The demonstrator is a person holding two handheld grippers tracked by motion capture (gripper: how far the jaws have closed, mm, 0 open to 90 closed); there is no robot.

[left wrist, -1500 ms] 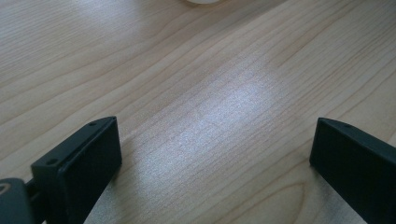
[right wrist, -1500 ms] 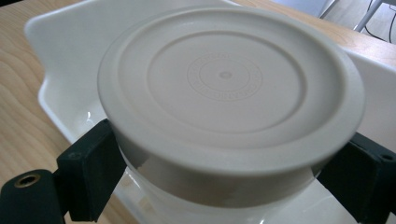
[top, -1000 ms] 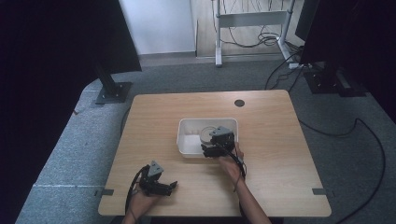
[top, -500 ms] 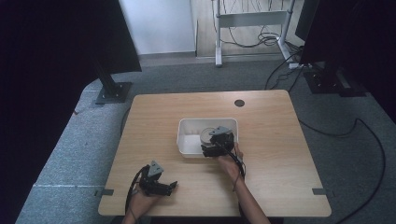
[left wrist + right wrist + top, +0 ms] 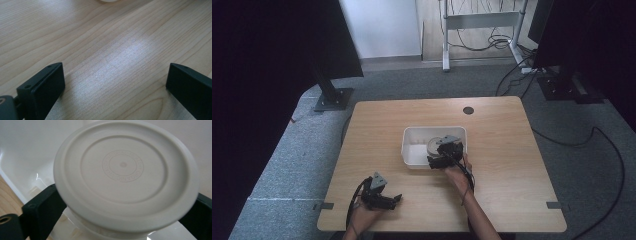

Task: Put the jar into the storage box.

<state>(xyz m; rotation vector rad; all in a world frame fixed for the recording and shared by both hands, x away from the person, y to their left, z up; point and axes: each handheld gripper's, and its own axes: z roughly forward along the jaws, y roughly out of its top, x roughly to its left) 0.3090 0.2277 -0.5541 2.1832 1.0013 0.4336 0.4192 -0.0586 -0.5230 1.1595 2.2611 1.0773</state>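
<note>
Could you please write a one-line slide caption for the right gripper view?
Right gripper closed on a round white lid over the white tub.

Prob. a lab/office: grey carpet (image 5: 287,165), floor cables (image 5: 492,40), dark screens (image 5: 272,45) round table (image 5: 502,150).

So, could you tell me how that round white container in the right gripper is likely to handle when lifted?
The round white container looks like rigid moulded plastic, so probably stiff and fairly light. Its smooth lid suggests it could slip between the right gripper jaws. Being round, it may roll if dropped sideways into the white bin.
</note>
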